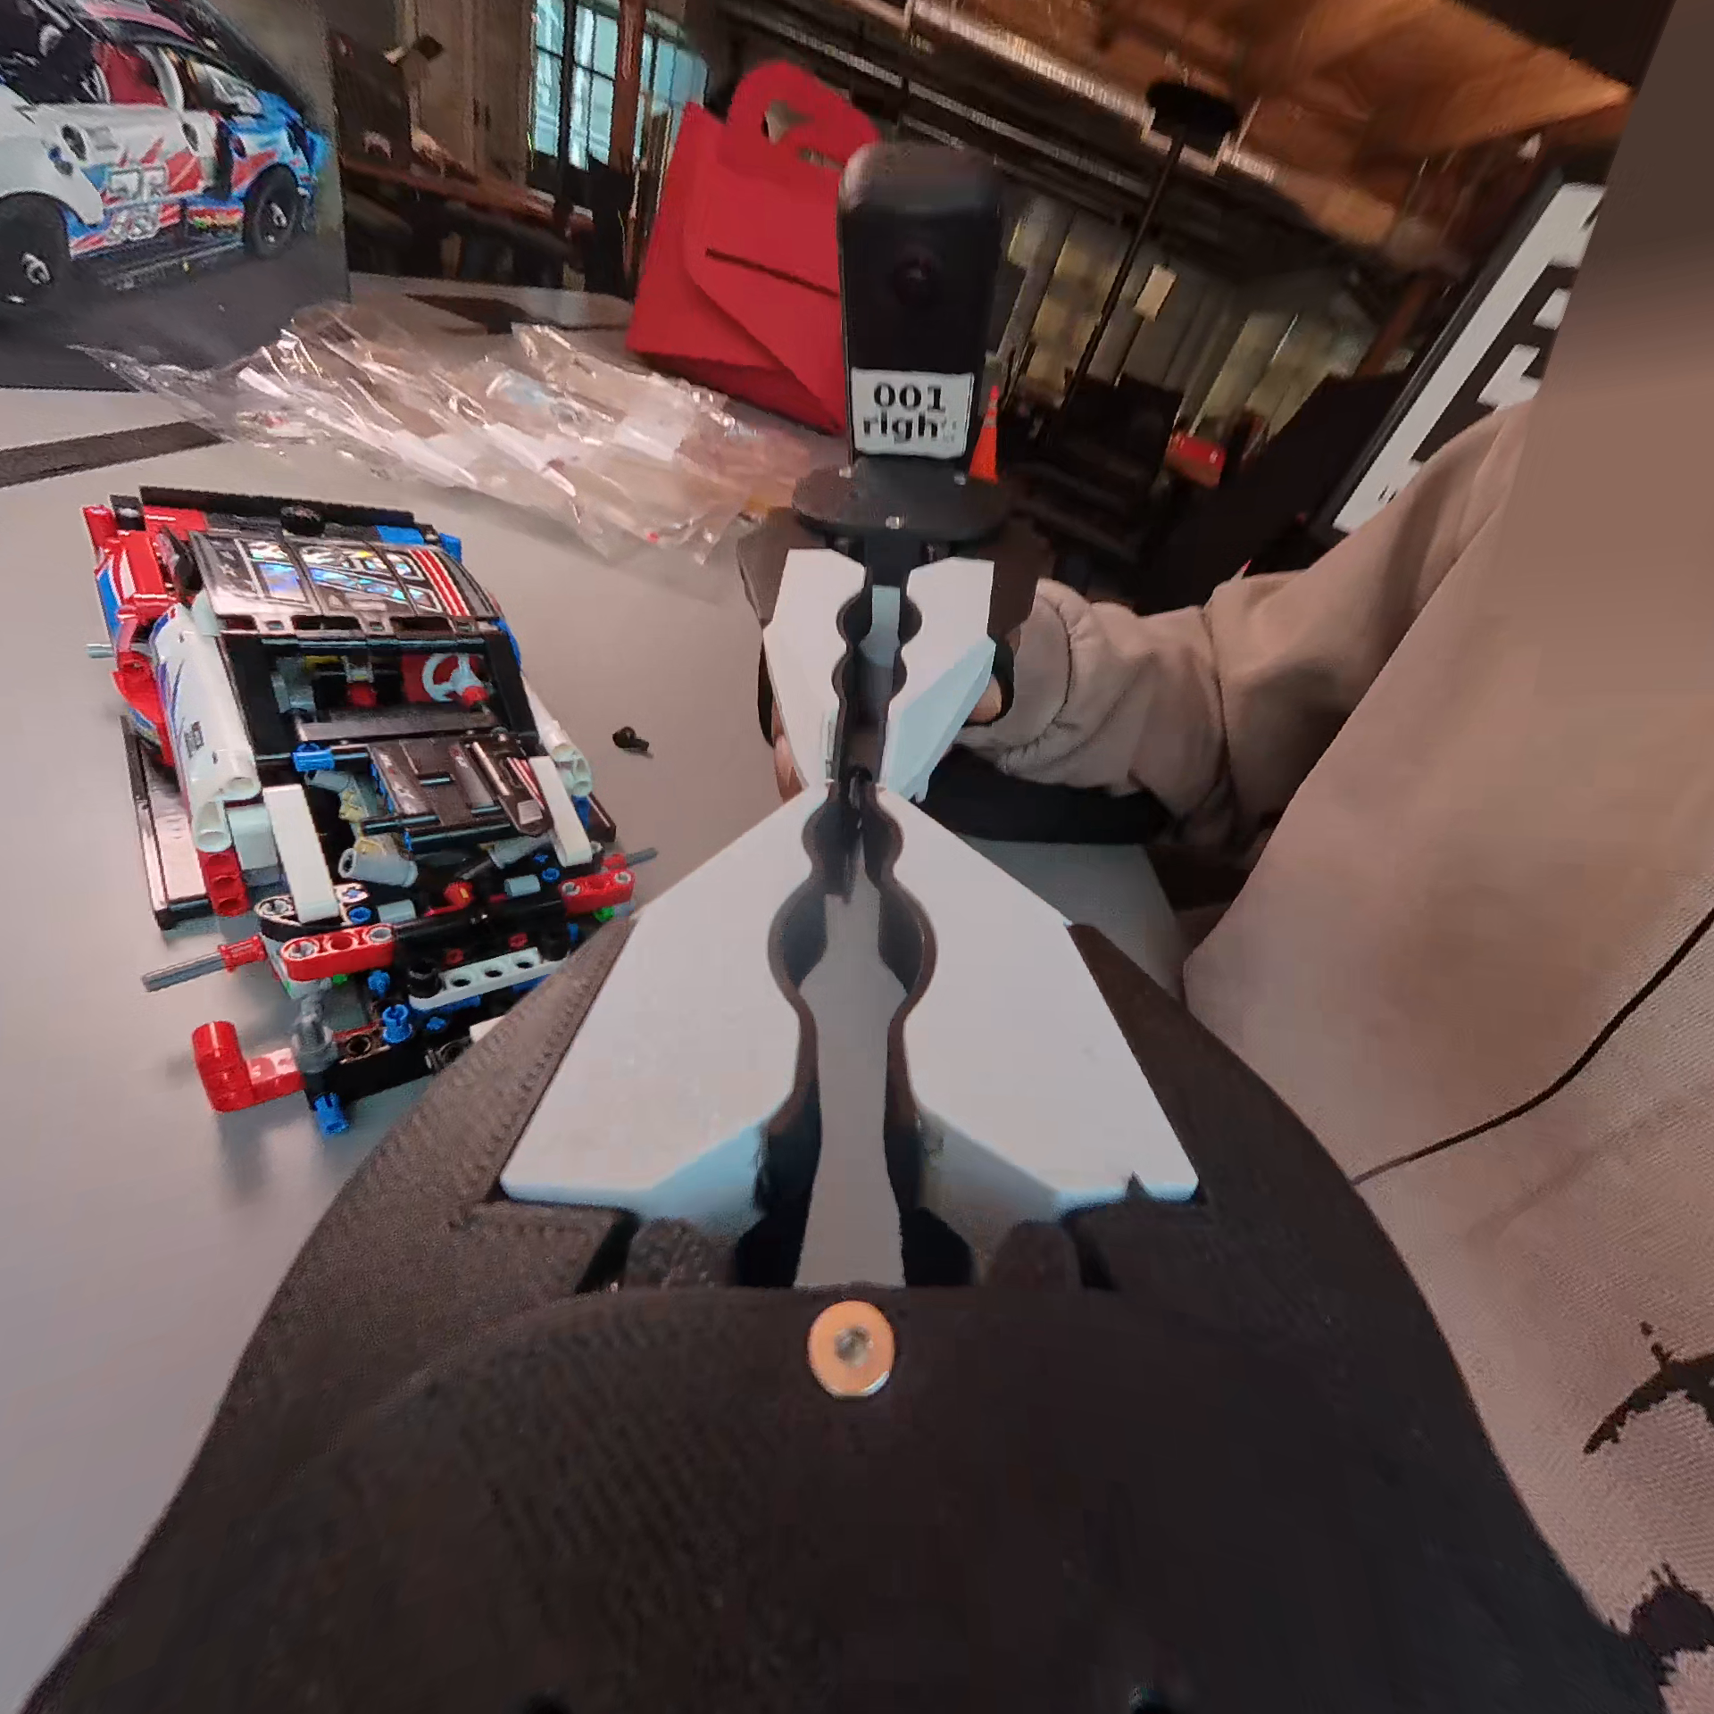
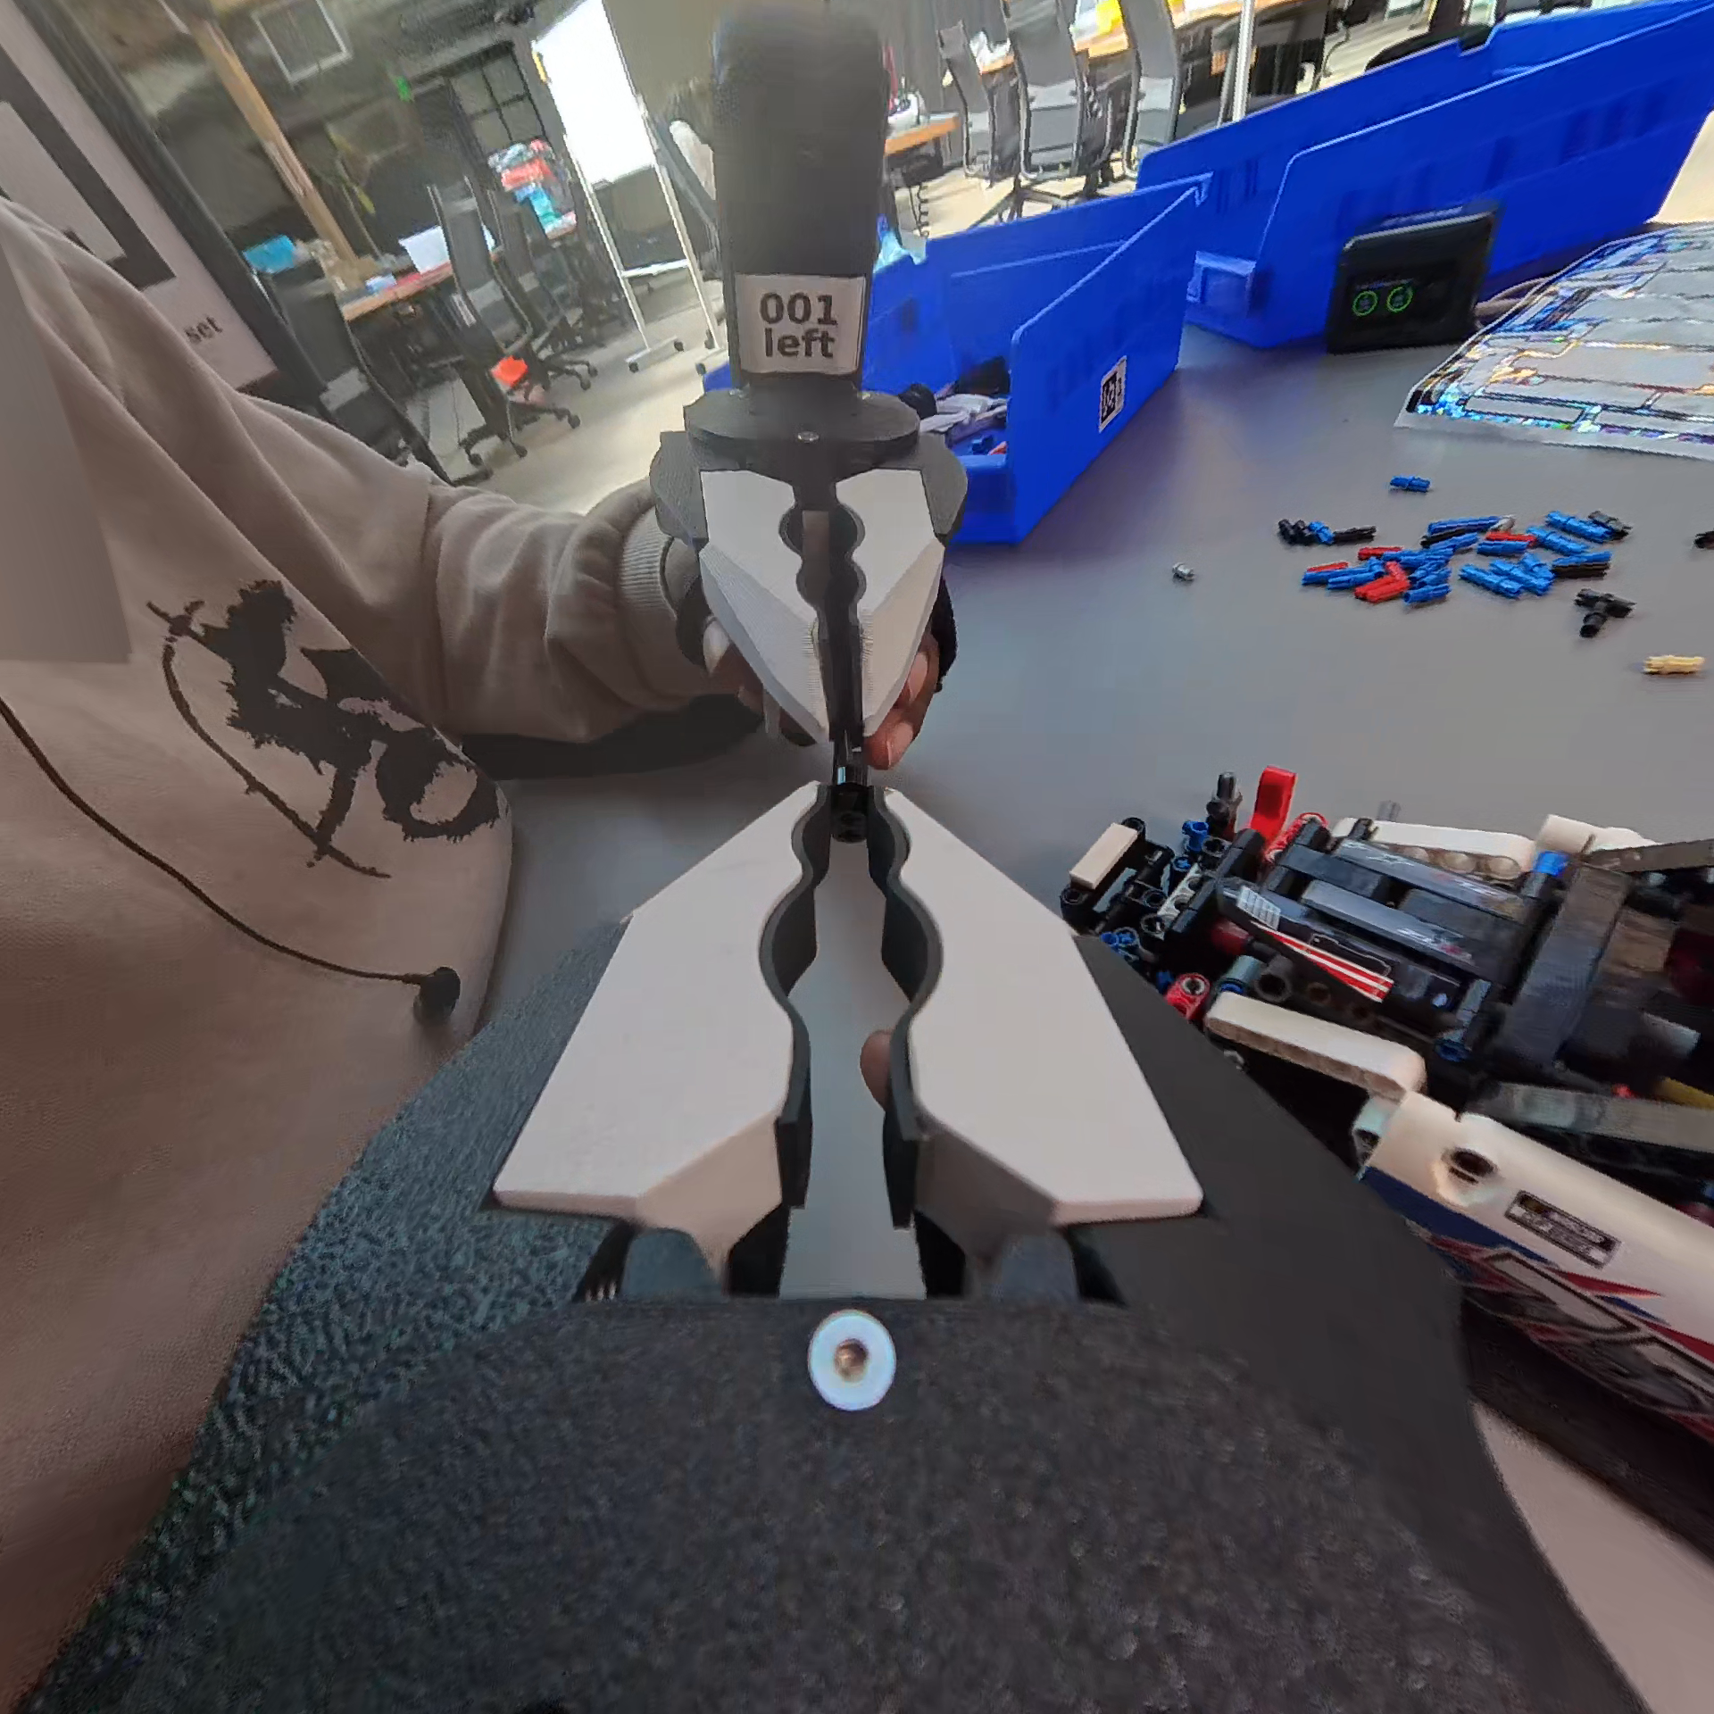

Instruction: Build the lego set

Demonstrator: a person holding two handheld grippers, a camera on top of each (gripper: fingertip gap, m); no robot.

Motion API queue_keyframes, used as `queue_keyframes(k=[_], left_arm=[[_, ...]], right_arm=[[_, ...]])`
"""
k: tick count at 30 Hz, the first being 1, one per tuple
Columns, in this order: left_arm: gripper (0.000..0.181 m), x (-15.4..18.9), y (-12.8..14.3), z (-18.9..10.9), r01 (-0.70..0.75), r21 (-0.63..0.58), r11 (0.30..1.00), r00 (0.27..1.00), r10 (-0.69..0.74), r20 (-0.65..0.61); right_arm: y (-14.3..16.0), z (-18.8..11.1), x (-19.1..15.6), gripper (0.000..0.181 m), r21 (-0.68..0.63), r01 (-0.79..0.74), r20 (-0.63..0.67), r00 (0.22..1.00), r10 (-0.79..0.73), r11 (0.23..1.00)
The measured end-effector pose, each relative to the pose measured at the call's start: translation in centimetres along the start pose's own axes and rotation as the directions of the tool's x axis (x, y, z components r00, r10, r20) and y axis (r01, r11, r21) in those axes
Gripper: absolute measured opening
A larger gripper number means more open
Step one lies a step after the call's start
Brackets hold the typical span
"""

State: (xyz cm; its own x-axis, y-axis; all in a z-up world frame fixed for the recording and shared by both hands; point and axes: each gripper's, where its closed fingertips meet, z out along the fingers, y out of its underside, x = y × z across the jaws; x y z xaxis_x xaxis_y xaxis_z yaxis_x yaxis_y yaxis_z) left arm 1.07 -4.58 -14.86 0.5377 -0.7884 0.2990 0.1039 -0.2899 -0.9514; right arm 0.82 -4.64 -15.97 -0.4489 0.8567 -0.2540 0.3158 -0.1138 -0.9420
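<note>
open-plan office or maker workspace, industrial look. rows of desks (image 2: pixel 408 287) with rolling office chairs (image 2: pixel 547 352) behind, exposed wood ceiling (image 1: pixel 1298 65) with ducts, big paned windows (image 1: pixel 580 74). grey work table (image 2: pixel 1206 668) holds blue plastic bins (image 2: pixel 1391 176), a small black device with green lights (image 2: pixel 1405 283), a red paper bag (image 1: pixel 742 250) and empty clear plastic bags (image 1: pixel 482 417).

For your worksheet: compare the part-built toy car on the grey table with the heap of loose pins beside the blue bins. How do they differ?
The part-built car is one joined body; the loose pins lie scattered singly. The car mixes black, white, red and blue panels with stickers; the pins are mostly blue, with some red and black. The car is far bigger than any pin. Both rest on the grey table, untouched by either hand-held gripper.
</note>
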Motion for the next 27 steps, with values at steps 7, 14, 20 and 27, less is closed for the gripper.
queue_keyframes(k=[7, 14, 20, 27], left_arm=[[0.003, 0.4, 1.7, 0.7, -0.1, -0.129, 0.987, 0.994, 0.104, 0.024], [0.002, 0.2, 0.1, 0.5, 0.012, -0.012, 1.0, 1.0, -0.011, 0.028], [0.0, -0.7, -1.8, -0.1, 0.239, 0.176, 0.955, 0.971, -0.237, -0.032], [0.0, -1.9, -2.3, -0.4, 0.376, 0.259, 0.89, 0.925, -0.375, -0.054]], right_arm=[[0.8, -0.3, -0.5, 0.005, -0.083, 0.104, -0.009, 0.994, -0.105, 0.991], [-1.0, -0.5, -0.3, 0.007, 0.015, 0.145, -0.069, 0.987, -0.144, 0.989], [-2.8, -1.3, 0.6, 0.017, 0.11, 0.194, -0.17, 0.97, -0.174, 0.975], [-3.3, -1.2, 1.6, 0.015, 0.068, 0.376, -0.349, 0.877, -0.33, 0.924]])
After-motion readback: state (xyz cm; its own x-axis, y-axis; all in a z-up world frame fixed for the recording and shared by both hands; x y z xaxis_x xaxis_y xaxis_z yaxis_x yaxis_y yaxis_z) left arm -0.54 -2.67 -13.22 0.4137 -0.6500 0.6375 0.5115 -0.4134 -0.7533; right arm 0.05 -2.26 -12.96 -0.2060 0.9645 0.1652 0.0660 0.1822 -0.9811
